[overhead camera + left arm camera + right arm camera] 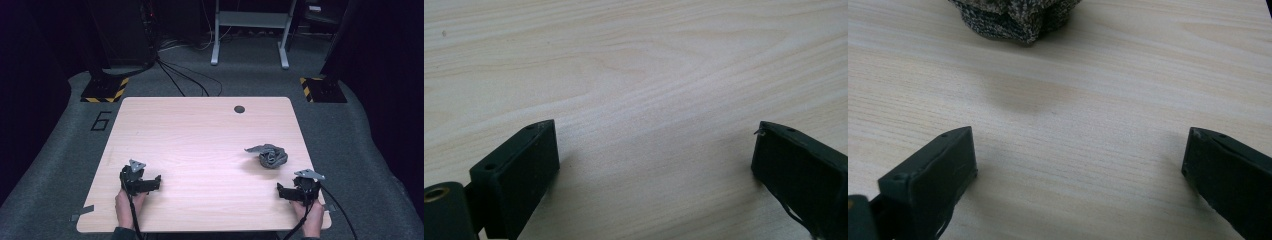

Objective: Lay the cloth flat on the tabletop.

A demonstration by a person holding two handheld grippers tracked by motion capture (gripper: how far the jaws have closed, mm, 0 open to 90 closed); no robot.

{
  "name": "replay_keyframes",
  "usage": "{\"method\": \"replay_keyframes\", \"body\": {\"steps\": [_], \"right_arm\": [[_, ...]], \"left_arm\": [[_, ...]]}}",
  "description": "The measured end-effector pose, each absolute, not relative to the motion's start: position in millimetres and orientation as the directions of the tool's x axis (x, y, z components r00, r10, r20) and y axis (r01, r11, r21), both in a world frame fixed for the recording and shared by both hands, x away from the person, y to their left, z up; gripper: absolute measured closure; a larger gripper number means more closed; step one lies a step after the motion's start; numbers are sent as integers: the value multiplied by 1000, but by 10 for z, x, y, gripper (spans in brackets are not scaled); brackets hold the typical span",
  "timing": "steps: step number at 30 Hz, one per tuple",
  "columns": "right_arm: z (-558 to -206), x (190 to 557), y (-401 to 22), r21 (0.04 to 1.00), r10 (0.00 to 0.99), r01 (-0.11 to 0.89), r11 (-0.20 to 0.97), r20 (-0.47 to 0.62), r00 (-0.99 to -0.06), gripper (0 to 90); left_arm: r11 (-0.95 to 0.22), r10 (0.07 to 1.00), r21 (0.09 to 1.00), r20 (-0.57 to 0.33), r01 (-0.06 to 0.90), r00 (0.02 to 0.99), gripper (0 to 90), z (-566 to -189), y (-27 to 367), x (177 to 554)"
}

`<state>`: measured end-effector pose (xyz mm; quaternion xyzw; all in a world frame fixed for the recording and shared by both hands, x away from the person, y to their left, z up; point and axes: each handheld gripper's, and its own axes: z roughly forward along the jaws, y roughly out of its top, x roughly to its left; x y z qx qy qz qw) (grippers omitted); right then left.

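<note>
Both grippers, left gripper (156, 181) and right gripper (280, 190), rested at the tabletop's (200, 140) near edge, fingers spread empty, apparently readied for the crumpled grey cloth (269, 155) nearby.

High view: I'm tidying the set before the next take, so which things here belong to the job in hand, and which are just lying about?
In the job:
- crumpled grey cloth, nearest the right gripper
- right gripper, open, holding nothing
- left gripper, open, holding nothing
- wooden table

Just lying about:
- black cables on the floor
- grey stand behind the table
- hazard-striped bases
</note>
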<state>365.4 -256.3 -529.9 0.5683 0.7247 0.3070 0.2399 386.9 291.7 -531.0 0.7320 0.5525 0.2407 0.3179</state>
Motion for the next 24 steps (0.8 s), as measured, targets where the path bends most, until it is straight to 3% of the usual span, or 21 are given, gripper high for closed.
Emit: {"method": "replay_keyframes", "body": {"steps": [24], "right_arm": [[-5279,3622,-2547,724,970,663,189,-31,-242,26]], "left_arm": [[-158,974,731,5,664,226,51,-5310,2933,3862]]}}
